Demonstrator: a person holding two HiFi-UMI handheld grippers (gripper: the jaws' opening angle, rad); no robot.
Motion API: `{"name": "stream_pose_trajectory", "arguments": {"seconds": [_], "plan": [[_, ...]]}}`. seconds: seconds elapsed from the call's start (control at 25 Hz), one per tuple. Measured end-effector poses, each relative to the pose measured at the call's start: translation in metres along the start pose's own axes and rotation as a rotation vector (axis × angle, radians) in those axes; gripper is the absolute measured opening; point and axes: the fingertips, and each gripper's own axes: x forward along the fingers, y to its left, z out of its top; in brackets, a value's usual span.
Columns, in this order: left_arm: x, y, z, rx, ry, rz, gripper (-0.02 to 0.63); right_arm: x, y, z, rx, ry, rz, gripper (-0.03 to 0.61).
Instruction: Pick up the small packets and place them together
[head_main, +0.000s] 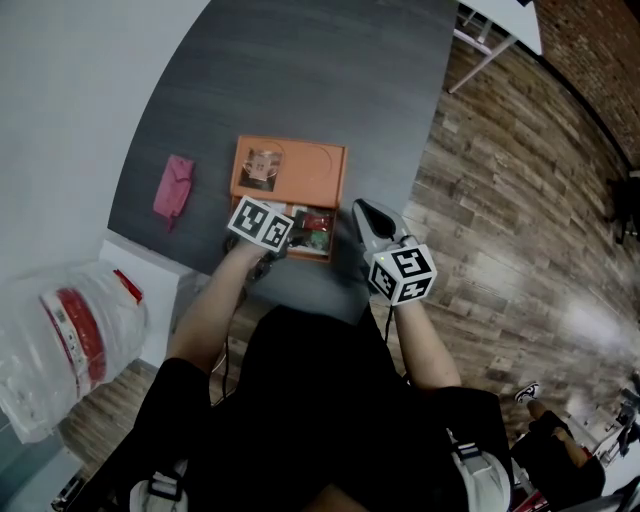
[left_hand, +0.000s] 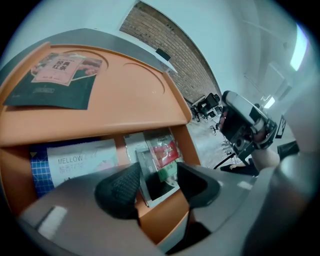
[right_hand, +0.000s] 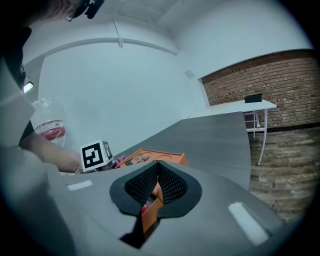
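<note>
An orange tray (head_main: 310, 165) lies on the grey table (head_main: 300, 60). A dark green and pink packet (left_hand: 55, 75) rests on the tray's far part. Its near compartment holds a white "MELLOW" packet (left_hand: 82, 160) and a red and green packet (left_hand: 165, 155). My left gripper (left_hand: 157, 182) points down into that compartment, jaws wide, with the red and green packet between them and no pad pressing on it. My right gripper (right_hand: 158, 172) is shut just off the tray's right edge (head_main: 345, 200); the tray's corner (right_hand: 150, 207) shows through the gap under its pads. A pink packet (head_main: 173, 187) lies alone to the tray's left.
A clear plastic bag (head_main: 70, 330) with red and white contents sits on a low white surface at the left. A white table (head_main: 500, 20) stands on the wooden floor (head_main: 500, 230) at the far right. The grey table's near edge runs just below the tray.
</note>
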Motion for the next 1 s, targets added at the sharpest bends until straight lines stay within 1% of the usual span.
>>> {"name": "stream_pose_trajectory", "arguments": {"seconds": [0.08, 0.2, 0.24, 0.36, 0.4, 0.6, 0.72, 0.84, 1.0], "plan": [[-0.002, -0.002, 0.001, -0.005, -0.011, -0.019, 0.229, 0.0, -0.001, 0.0, -0.002, 0.002, 0.0, 0.005], [-0.009, -0.009, 0.004, -0.01, -0.03, -0.048, 0.205, 0.001, -0.001, 0.001, -0.007, 0.007, 0.001, 0.005], [-0.011, -0.011, 0.005, -0.011, -0.039, -0.057, 0.181, 0.002, 0.0, 0.001, -0.008, 0.008, 0.001, 0.004], [-0.016, -0.017, 0.006, -0.015, -0.063, -0.086, 0.066, 0.003, 0.0, 0.0, -0.01, 0.012, 0.005, 0.005], [-0.016, -0.018, 0.006, -0.019, -0.066, -0.095, 0.052, 0.003, 0.001, 0.001, -0.01, 0.013, 0.007, 0.003], [-0.015, -0.016, 0.007, -0.031, -0.075, -0.092, 0.008, 0.004, 0.002, 0.001, -0.012, 0.01, 0.012, 0.004], [-0.017, -0.016, 0.009, -0.047, -0.088, -0.095, 0.002, 0.004, 0.002, 0.002, -0.015, 0.011, 0.013, 0.004], [-0.024, -0.017, 0.011, -0.065, -0.124, -0.096, 0.0, 0.004, 0.002, 0.003, -0.02, 0.01, 0.014, 0.003], [-0.043, -0.019, 0.011, -0.101, -0.199, -0.102, 0.0, 0.004, 0.004, 0.007, -0.028, 0.008, 0.017, 0.003]]}}
